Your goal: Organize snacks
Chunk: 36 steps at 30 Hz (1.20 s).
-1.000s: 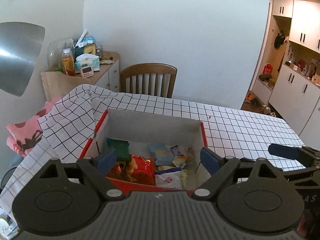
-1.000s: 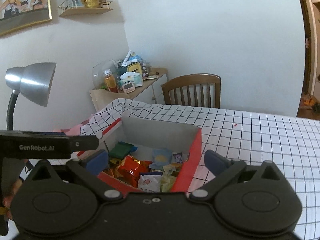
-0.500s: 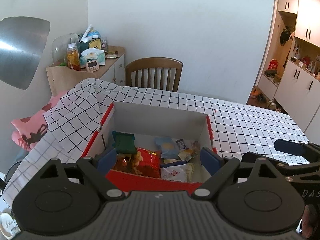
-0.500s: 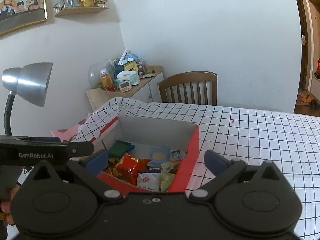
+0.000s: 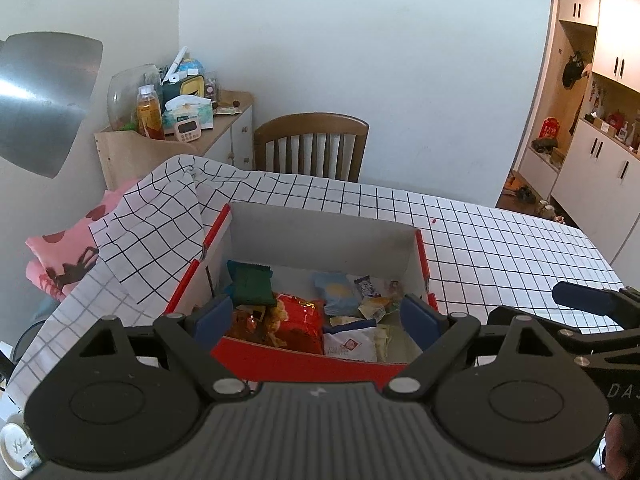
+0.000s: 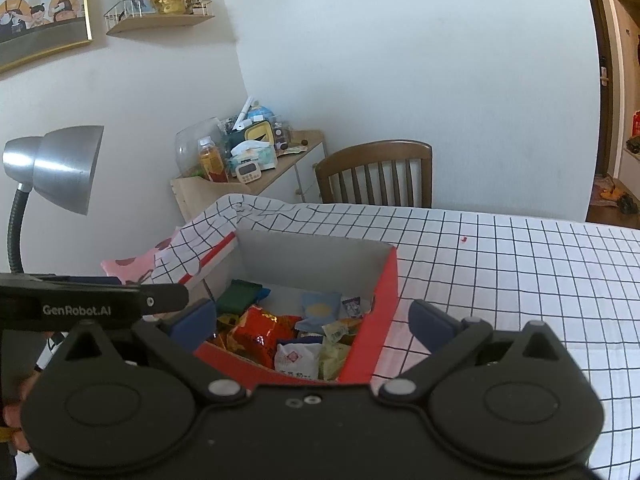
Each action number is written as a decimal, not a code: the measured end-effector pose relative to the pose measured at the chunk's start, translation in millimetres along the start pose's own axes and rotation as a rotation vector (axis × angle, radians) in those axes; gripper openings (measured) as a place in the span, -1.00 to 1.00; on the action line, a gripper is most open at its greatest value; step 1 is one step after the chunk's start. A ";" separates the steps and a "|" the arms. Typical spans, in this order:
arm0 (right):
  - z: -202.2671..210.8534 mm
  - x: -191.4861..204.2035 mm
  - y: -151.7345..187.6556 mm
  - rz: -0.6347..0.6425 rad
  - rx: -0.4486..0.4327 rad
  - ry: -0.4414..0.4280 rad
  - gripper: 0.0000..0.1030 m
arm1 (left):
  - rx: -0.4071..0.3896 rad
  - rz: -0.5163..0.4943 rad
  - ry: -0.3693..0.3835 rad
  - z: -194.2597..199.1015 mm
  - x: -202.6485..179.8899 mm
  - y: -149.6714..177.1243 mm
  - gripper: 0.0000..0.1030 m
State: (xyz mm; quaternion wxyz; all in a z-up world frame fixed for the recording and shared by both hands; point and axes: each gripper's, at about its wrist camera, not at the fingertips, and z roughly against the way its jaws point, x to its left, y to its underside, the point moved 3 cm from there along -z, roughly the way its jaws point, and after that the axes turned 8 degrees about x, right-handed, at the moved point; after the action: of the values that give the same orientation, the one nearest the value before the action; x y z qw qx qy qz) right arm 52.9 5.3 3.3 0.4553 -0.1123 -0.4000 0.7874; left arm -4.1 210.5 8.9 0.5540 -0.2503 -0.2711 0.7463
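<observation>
A red cardboard box (image 5: 320,228) with grey inner walls stands on the checked tablecloth, also seen as the box (image 6: 386,280) in the right wrist view. Several snack packets lie in it: a green packet (image 5: 252,282), a red crinkly bag (image 5: 298,318), a light blue packet (image 5: 336,292) and a white packet (image 5: 352,346). My left gripper (image 5: 316,318) hangs open just above the box's near wall, nothing between its blue pads. My right gripper (image 6: 312,320) is open too, its left pad over the box and its right pad over the cloth beside it.
A wooden chair (image 5: 312,144) stands at the table's far side. A side cabinet (image 5: 176,140) carries a bottle, tissues and a timer. A metal desk lamp (image 6: 60,168) leans in at the left. White cupboards (image 5: 600,152) line the right. Pink cloth (image 5: 64,256) shows under the tablecloth's raised corner.
Both views have shifted slightly, so the box sits a little lower and nearer in the frames. The jaws stand as wide as before and the snacks lie unchanged.
</observation>
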 end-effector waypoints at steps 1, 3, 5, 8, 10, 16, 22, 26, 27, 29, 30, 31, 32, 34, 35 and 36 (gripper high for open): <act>0.0 -0.1 0.1 -0.001 0.001 0.001 1.00 | 0.000 0.002 -0.001 -0.2 0.0 0.1 0.77; 0.3 -0.3 -0.2 -0.005 0.001 0.001 1.00 | 0.000 0.002 -0.001 0.2 0.1 0.5 0.77; 0.4 -0.3 0.0 -0.004 0.001 0.003 1.00 | 0.000 0.001 -0.002 0.6 0.0 0.7 0.77; 1.0 0.3 0.4 -0.005 0.001 0.004 1.00 | -0.002 -0.001 -0.003 1.2 -0.6 0.5 0.77; 1.2 0.3 0.8 -0.005 0.001 0.006 1.00 | -0.004 -0.004 -0.002 1.9 -0.8 0.6 0.77; 3.4 0.8 3.0 -0.014 0.002 0.011 1.00 | -0.003 -0.004 -0.001 2.5 -0.9 1.2 0.77; 4.9 0.6 4.3 -0.021 0.004 0.016 1.00 | -0.004 -0.010 0.001 3.3 -1.6 2.7 0.77; 5.0 1.3 4.9 -0.024 0.005 0.017 1.00 | -0.005 -0.012 0.001 3.4 -1.5 3.2 0.77; 5.1 0.9 4.9 -0.023 0.004 0.018 1.00 | -0.005 -0.013 0.000 3.4 -1.4 3.2 0.77; 4.9 1.2 4.9 -0.025 0.005 0.018 1.00 | -0.004 -0.014 -0.001 3.2 -1.5 3.3 0.77; 4.6 1.5 4.9 -0.026 0.005 0.019 1.00 | -0.003 -0.013 0.000 3.3 -1.6 3.4 0.77; 4.2 1.7 4.8 -0.026 0.006 0.020 1.00 | -0.002 -0.012 0.000 3.4 -1.5 3.5 0.77; 3.9 1.8 4.4 -0.027 0.007 0.020 1.00 | 0.000 -0.012 0.000 3.3 -1.2 3.5 0.77; 3.5 1.8 4.6 -0.027 0.007 0.020 1.00 | 0.004 -0.014 0.001 2.7 -0.7 3.5 0.77; 3.5 1.7 4.6 -0.027 0.007 0.019 1.00 | 0.004 -0.015 0.001 2.7 -0.5 3.4 0.77; 3.4 1.7 4.6 -0.027 0.007 0.019 1.00 | 0.004 -0.016 0.000 2.6 -0.3 3.3 0.77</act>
State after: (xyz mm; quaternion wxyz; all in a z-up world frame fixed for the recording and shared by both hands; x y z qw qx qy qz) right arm 47.2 3.6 2.4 0.4702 -0.1128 -0.3942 0.7815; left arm -8.1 209.1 8.6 0.5605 -0.2470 -0.2717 0.7423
